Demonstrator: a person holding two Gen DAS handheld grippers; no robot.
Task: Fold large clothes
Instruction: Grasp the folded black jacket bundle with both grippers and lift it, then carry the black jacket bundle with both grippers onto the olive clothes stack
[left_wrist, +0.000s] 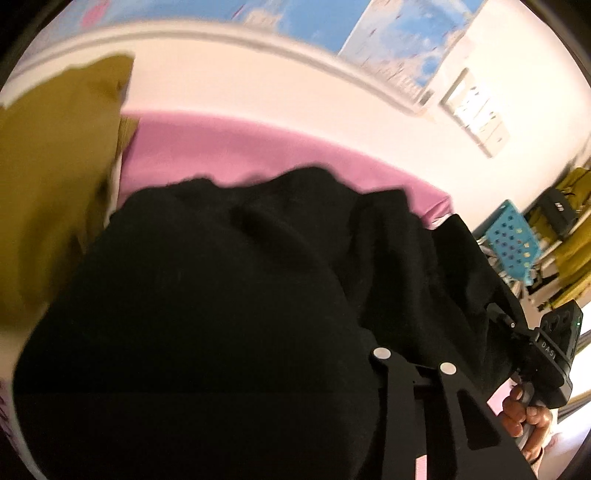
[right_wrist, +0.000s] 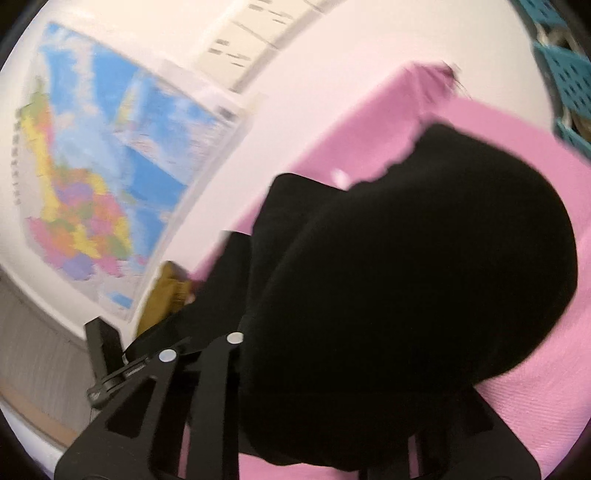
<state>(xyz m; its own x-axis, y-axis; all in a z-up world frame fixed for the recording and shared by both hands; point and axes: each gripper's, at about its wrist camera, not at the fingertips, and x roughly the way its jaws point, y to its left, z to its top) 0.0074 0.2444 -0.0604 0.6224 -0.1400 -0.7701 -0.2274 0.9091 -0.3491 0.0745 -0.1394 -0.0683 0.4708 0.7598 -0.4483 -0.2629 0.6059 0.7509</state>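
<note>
A large black garment (left_wrist: 229, 288) hangs in front of the left wrist camera and fills most of that view. My left gripper (left_wrist: 413, 360) is shut on its cloth near the fingertips. In the right wrist view the same black garment (right_wrist: 424, 266) hangs over the pink-covered table (right_wrist: 517, 406). My right gripper (right_wrist: 201, 347) is shut on an edge of it. The right gripper's body and the hand that holds it (left_wrist: 528, 417) also show in the left view. Both views are blurred by motion.
An olive-yellow cloth (left_wrist: 48, 192) lies at the left on the pink table (left_wrist: 229, 147). A blue perforated basket (left_wrist: 511, 240) and shelves with yellow cloth stand at the right. A coloured map (right_wrist: 96, 184) hangs on the white wall.
</note>
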